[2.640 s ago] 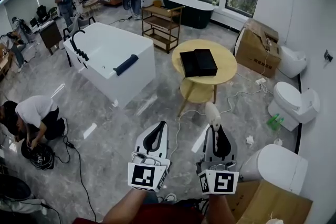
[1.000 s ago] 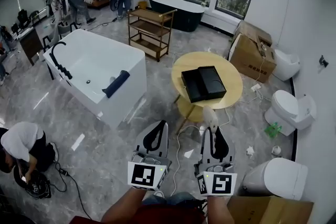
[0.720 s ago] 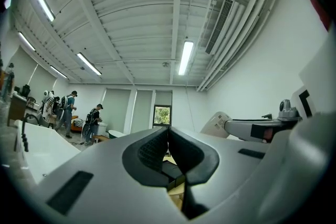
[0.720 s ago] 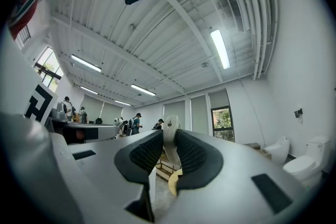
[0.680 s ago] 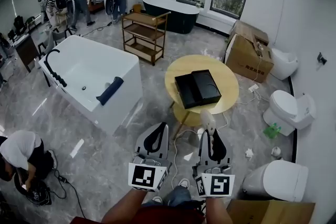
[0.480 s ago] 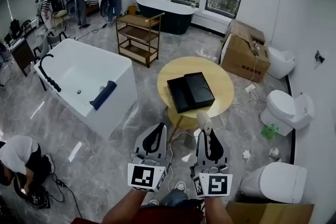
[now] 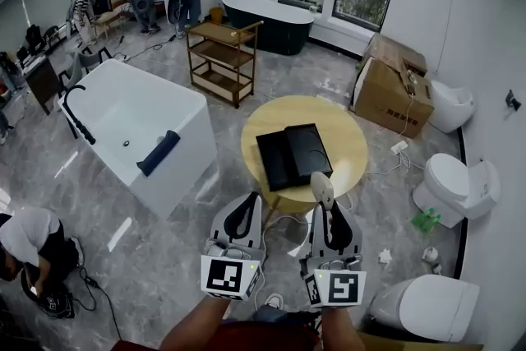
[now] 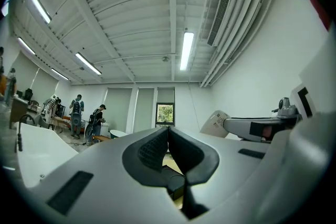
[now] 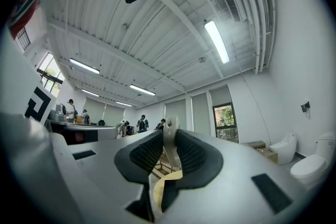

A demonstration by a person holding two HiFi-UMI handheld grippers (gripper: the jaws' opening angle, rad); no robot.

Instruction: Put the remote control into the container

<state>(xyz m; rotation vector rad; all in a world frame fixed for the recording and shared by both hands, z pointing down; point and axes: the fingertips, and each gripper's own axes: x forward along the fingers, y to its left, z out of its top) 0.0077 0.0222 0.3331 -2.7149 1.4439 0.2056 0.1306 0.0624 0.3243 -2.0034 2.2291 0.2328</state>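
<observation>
White bathtub [image 7: 136,123] fills the mid-left of the head view, w/ a dark rest across its near rim. Round yellow table [image 7: 345,136] sits at centre, just right of the tub. A cardboard box [image 7: 397,86] is at upper right, behind the table. On the tabletop, left of its middle, lies the black container [image 7: 293,154], flat, in two parts side by side.

Both grippers are at bottom centre, below the table's near edge and side by side. Left gripper [image 7: 246,200] is on the left; in the left gripper view its jaws meet w/ nothing between them [image 8: 168,131]. Right gripper [image 7: 326,208] is clamped on the white remote control [image 7: 322,188]. The remote's tip sticks out past the jaw ends toward the table's near rim, apart from the container. In the right gripper view the remote [image 9: 169,124] stands upright between the ribbed pads [image 9: 149,152], both pressing its sides.
</observation>
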